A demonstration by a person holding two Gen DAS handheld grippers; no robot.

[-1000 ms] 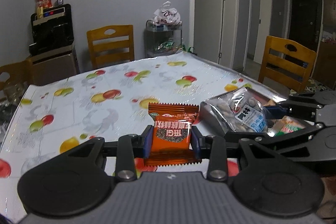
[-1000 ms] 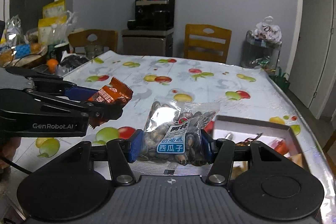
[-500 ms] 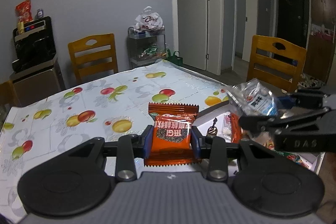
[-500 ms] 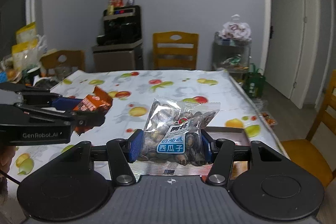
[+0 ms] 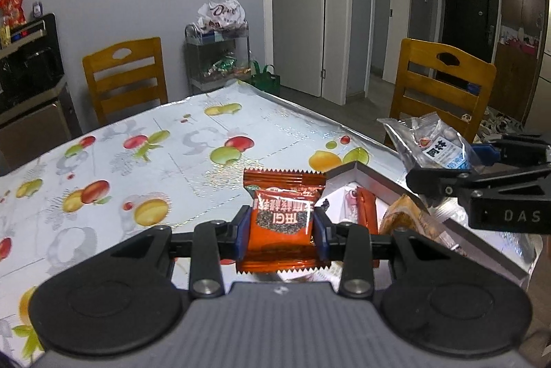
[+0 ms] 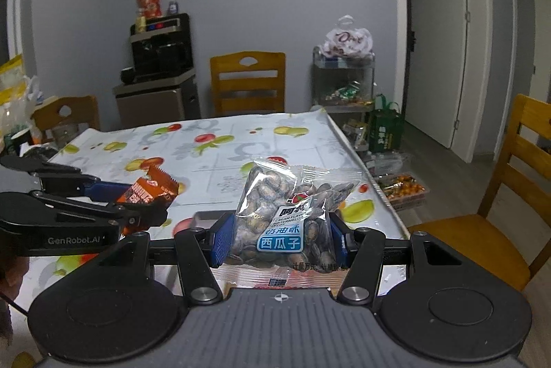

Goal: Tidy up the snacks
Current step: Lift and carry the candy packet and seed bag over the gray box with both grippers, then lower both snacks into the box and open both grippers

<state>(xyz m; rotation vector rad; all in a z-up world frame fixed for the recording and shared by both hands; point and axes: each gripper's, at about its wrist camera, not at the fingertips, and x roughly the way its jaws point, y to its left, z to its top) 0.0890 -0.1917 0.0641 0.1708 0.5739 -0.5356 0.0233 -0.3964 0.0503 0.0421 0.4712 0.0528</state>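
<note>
An orange packet (image 5: pixel 280 223) is pinched by the left tool (image 5: pixel 280 226) and a seed bag (image 6: pixel 286 216) by the right tool (image 6: pixel 280 235), while the snacks in the box (image 5: pixel 375 176) are shown only by the left view.

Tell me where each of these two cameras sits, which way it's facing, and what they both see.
Left wrist: sits on the left gripper, facing over the fruit-print table toward the doors; its jaws clamp an orange packet, the right gripper enters from the right above the box.
Right wrist: sits on the right gripper, facing the grey wall; its jaws clamp a seed bag, the left gripper enters from the left.
Shared: the table, both snacks, the wire rack, a wooden chair.
</note>
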